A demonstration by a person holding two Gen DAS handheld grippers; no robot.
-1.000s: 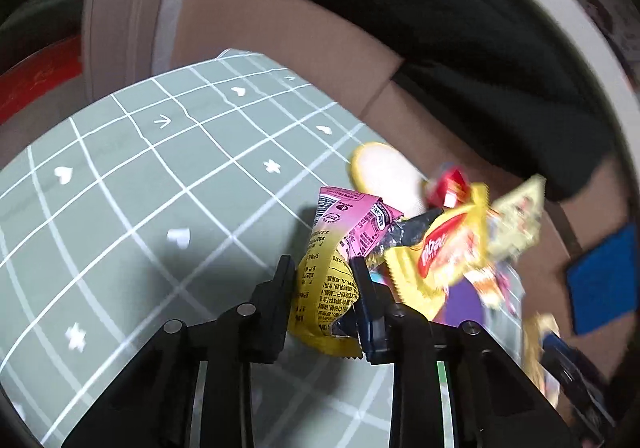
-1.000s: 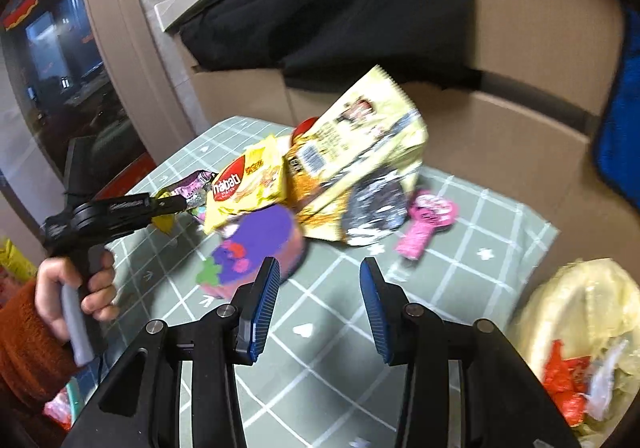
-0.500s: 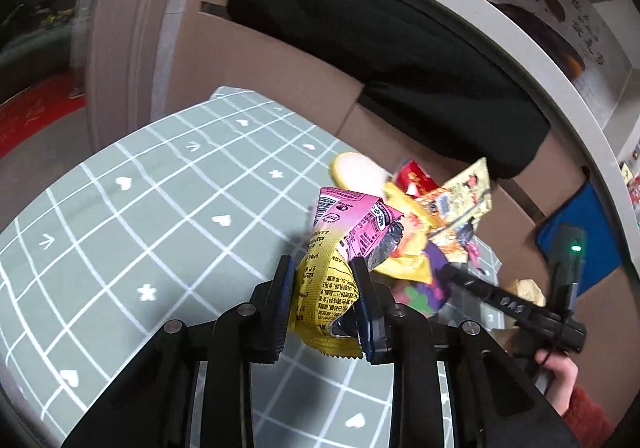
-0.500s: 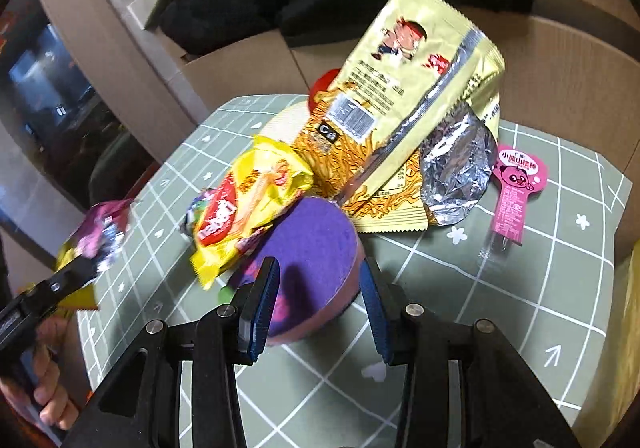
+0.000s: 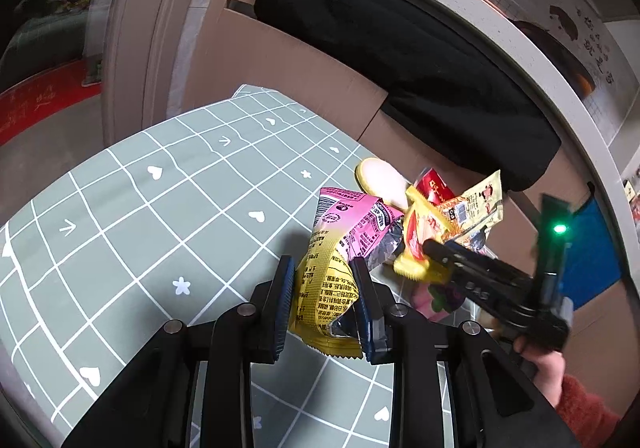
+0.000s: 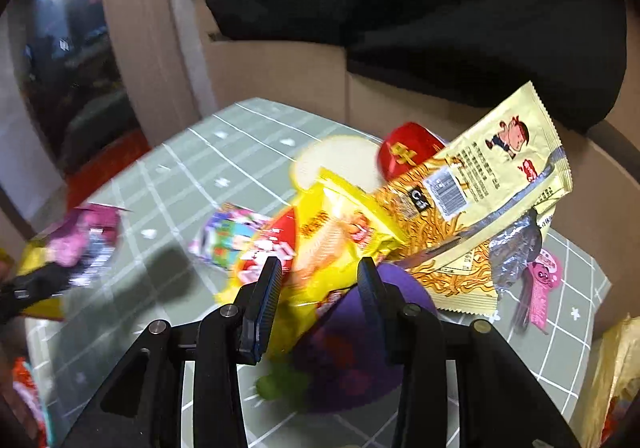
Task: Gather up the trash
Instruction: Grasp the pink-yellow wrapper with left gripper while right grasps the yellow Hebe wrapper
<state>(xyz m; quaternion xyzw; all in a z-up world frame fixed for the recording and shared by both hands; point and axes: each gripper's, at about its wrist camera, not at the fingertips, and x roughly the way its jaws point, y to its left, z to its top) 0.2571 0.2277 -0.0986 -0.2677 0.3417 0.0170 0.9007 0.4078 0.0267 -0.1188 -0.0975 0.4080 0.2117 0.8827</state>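
Table covered in a grey-green cloth with white grid lines, hearts, stars and arrows. Behind it brown cardboard panels with black cloth draped over them, and a pale curved ledge above; red floor area at far left of the left wrist view. Left gripper has its jaws clamped on a pink-and-yellow snack wrapper, lifted off the table. Right gripper jaws are apart and have just been closing a little, a bright yellow snack bag between them, pads not clearly pressing it; that view is motion-blurred. The trash pile sits at the table's far right side: yellow bag on top of a purple round item, a pale yellow noodle packet leaning behind, a red round item, a cream disc, a colourful small wrapper, a pink lollipop wrapper lying flat to the right. Yellow plastic bag at lower right edge off the table, contents unclear. A hand in an orange-red sleeve holds the right gripper.
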